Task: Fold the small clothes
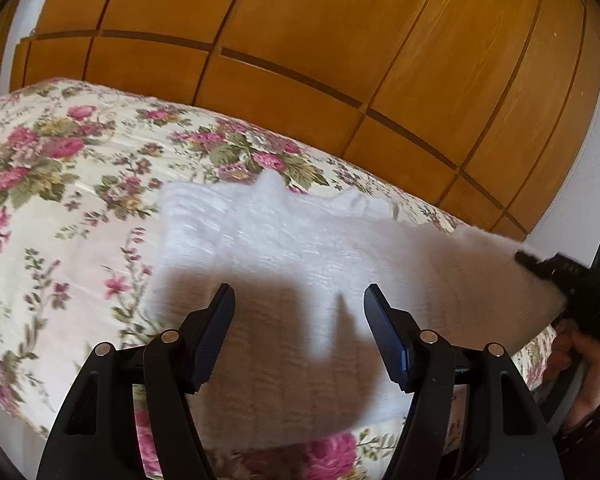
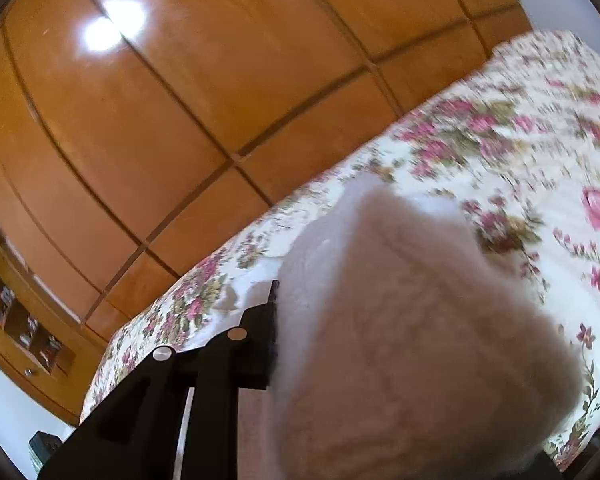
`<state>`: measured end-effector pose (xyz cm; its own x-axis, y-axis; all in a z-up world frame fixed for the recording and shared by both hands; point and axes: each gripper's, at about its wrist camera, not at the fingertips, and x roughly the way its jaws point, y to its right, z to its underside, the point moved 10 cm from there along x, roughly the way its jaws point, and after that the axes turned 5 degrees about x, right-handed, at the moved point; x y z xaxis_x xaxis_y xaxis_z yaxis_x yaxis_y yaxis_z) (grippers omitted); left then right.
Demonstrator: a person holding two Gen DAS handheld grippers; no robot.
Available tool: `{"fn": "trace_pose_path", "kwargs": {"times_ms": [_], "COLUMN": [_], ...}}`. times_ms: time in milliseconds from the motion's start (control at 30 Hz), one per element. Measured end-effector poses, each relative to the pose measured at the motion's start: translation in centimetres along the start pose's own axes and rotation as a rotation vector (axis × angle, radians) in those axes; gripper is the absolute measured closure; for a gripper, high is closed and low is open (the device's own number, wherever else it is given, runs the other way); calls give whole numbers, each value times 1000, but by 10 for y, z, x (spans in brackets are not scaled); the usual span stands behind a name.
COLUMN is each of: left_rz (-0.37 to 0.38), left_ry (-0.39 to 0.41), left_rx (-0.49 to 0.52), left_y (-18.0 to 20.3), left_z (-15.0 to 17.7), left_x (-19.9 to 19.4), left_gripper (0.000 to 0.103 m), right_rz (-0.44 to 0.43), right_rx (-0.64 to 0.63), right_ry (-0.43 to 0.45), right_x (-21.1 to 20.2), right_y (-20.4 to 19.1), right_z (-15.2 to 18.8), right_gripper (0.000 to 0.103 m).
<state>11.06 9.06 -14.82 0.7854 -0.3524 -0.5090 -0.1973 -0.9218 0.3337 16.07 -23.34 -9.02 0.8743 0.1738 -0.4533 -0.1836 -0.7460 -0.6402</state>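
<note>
In the left wrist view the left gripper hangs nearest, its two fingers spread wide apart with nothing between them, just above the near part of a white fuzzy garment. That garment lies across the flowered bedspread, its near edge partly hidden behind the gripper's black frame and its outline softened by blur, so what kind of clothing it is cannot be made out. At the right edge the right gripper pinches the garment's right corner and lifts it off the bed; the hand behind it is cut off by the frame. In the right wrist view the lifted cloth fills the near middle and covers one finger entirely, only the left finger showing against it. Beyond the bed stands a wooden wardrobe, with a bright glare on its panels in the right wrist view.
</note>
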Motion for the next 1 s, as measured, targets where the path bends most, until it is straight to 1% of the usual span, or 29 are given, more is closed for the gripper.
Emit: {"fn": "trace_pose_path", "kwargs": {"times_ms": [100, 200, 433, 533, 700, 800, 900, 933, 967, 1000], "left_rz": [-27, -44, -97, -114, -135, -145, -158, -161, -164, -168], "left_ry": [20, 22, 23, 16, 5, 1, -3, -4, -3, 0], "left_rx": [-6, -52, -141, -166, -210, -237, -258, -266, -273, -282], "left_y": [-9, -26, -64, -76, -91, -99, -107, -110, -112, -115], "left_z": [-4, -5, 2, 8, 15, 18, 22, 23, 23, 23], "left_x": [-7, -11, -23, -27, -33, -36, -39, -40, -40, -41], "left_gripper": [37, 37, 37, 37, 37, 37, 37, 37, 37, 37], "right_rz": [-18, -51, -142, -165, -188, -185, -187, -191, -207, -225], "right_rx": [-75, -148, -274, -355, -524, -637, -697, -706, -717, -727], "right_ry": [9, 11, -33, -69, -135, -170, -223, -235, -260, -299], "right_x": [-4, -4, 9, 22, 51, 69, 84, 84, 87, 91], "right_y": [-31, -62, -131, -159, -196, -207, -208, -207, -207, -206], "right_z": [2, 8, 38, 61, 115, 150, 180, 187, 198, 210], "right_gripper": [84, 84, 84, 84, 84, 84, 83, 80, 76, 72]}}
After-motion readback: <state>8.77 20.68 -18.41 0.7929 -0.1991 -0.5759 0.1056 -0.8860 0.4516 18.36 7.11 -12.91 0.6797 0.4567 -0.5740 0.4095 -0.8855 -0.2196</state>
